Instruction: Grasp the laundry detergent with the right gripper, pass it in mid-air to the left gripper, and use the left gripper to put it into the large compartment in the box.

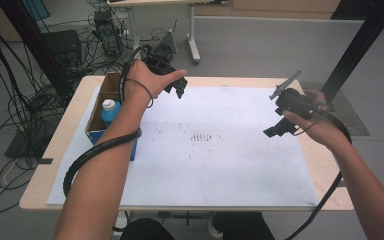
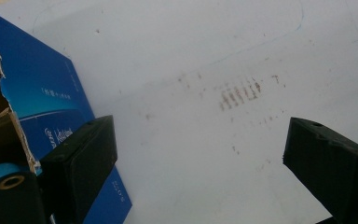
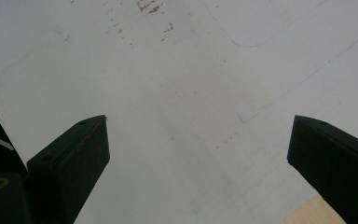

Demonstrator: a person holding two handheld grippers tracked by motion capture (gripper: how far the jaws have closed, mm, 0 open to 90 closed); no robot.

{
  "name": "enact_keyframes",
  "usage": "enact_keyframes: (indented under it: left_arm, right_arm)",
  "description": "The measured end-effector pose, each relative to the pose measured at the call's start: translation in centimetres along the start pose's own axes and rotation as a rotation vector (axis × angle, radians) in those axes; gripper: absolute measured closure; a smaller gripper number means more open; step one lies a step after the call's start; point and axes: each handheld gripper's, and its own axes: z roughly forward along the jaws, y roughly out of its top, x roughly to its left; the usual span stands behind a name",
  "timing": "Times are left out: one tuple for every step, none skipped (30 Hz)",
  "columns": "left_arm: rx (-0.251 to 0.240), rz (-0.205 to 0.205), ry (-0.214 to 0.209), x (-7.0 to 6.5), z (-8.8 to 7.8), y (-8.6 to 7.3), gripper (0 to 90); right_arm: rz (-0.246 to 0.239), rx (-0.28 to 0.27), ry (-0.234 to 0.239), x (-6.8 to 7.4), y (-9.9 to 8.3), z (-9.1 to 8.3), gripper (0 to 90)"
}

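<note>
A: What sits on the surface [image 1: 325, 165]?

B: A big white sheet [image 1: 220, 165] covers most of it, smudged with brown marks near the middle. At its left edge stands a torn blue carton [image 1: 96, 134], part hidden behind the person's left forearm.

A: Anything inside the carton?

B: A blue bottle with a white cap [image 1: 110, 111]; only its top shows, so I can't read it.

A: And the tongs?

B: The left tongs [image 1: 179, 90] hang above the sheet just beside the carton, jaws wide apart, nothing between them. The right tongs [image 1: 275, 131] are over the sheet's right side, likewise spread and empty.
</note>
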Motion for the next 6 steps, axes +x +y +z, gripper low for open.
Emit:
enact_keyframes:
  left_arm:
    - [-0.001, -0.001, -0.001, 0.00, -0.01, -0.05, 10.1]
    - [-0.004, -0.002, 0.000, 0.02, -0.02, -0.10, 10.1]
    - [-0.010, -0.007, 0.001, 0.02, -0.02, -0.17, 10.1]
    - [-0.013, -0.006, 0.001, 0.05, -0.04, -0.23, 10.1]
    - [-0.017, -0.007, 0.002, 0.08, -0.03, -0.29, 10.1]
    - [-0.019, -0.010, 0.000, 0.11, -0.02, -0.34, 10.1]
  right_arm:
    - [0.000, -0.002, 0.002, 0.05, -0.01, 0.00, 5.5]
    - [-0.001, -0.003, 0.001, 0.09, -0.01, 0.00, 5.5]
    - [0.003, -0.004, 0.000, 0.13, -0.04, 0.01, 5.5]
    - [0.005, -0.007, 0.002, 0.14, -0.07, 0.02, 5.5]
    - [0.010, -0.011, 0.008, 0.15, -0.11, 0.04, 5.5]
    - [0.009, -0.013, 0.010, 0.12, -0.14, 0.06, 5.5]
